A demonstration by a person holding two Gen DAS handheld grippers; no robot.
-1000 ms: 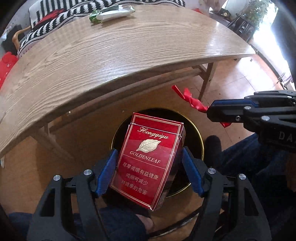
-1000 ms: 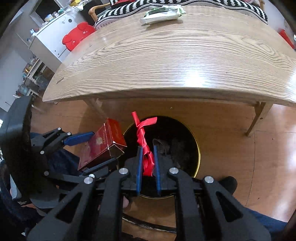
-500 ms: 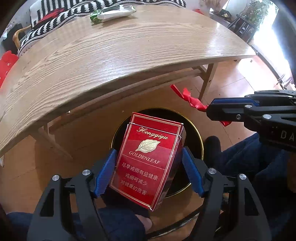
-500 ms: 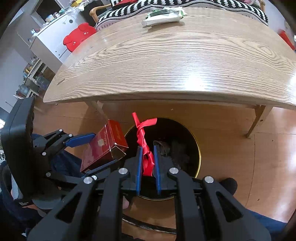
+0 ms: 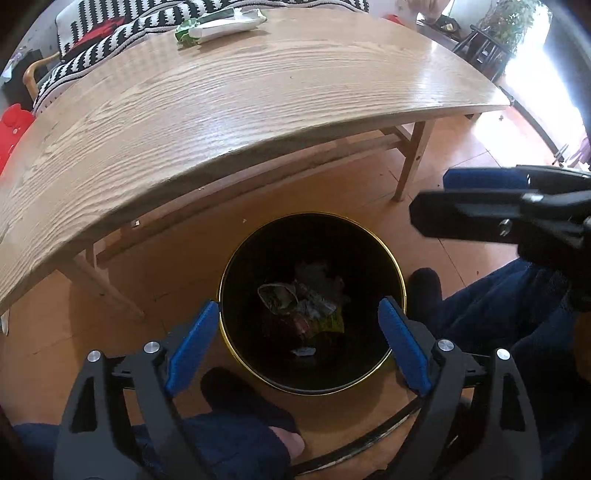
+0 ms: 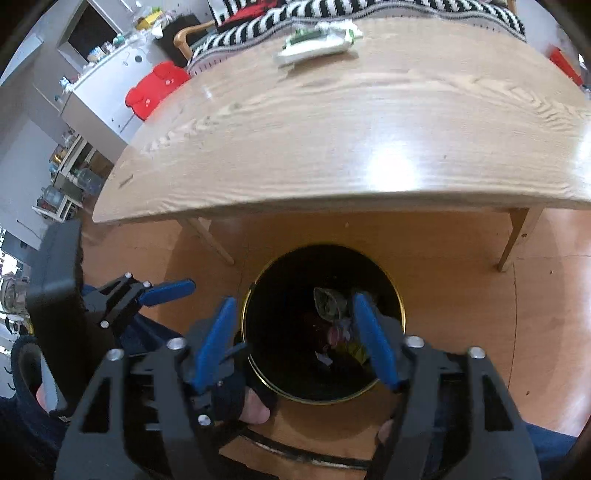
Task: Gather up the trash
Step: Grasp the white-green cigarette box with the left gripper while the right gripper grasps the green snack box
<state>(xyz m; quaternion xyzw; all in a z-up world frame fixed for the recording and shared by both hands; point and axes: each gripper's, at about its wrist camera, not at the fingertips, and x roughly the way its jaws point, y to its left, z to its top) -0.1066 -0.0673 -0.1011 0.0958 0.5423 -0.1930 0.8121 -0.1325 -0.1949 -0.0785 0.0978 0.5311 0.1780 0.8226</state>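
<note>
Reaching back across that table (image 5: 258, 110) is your risk — the wrapper (image 5: 221, 27) lies at its far edge, well apart from the bin (image 5: 312, 299) below. Both the left gripper (image 5: 295, 345) and right gripper (image 6: 295, 339) are opening, nothing between them — a rushed pinch could slide it off.

Left hand-held gripper (image 5: 297, 341) opening, empty, right hand-held gripper (image 6: 295, 339) opening, empty

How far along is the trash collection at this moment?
Done: crumpled trash lies at the bottom of the black bin. In hand: nothing; the left tongs and right tongs are opening, empty, over the bin. Left: a white and green wrapper lies on the wooden table.
</note>
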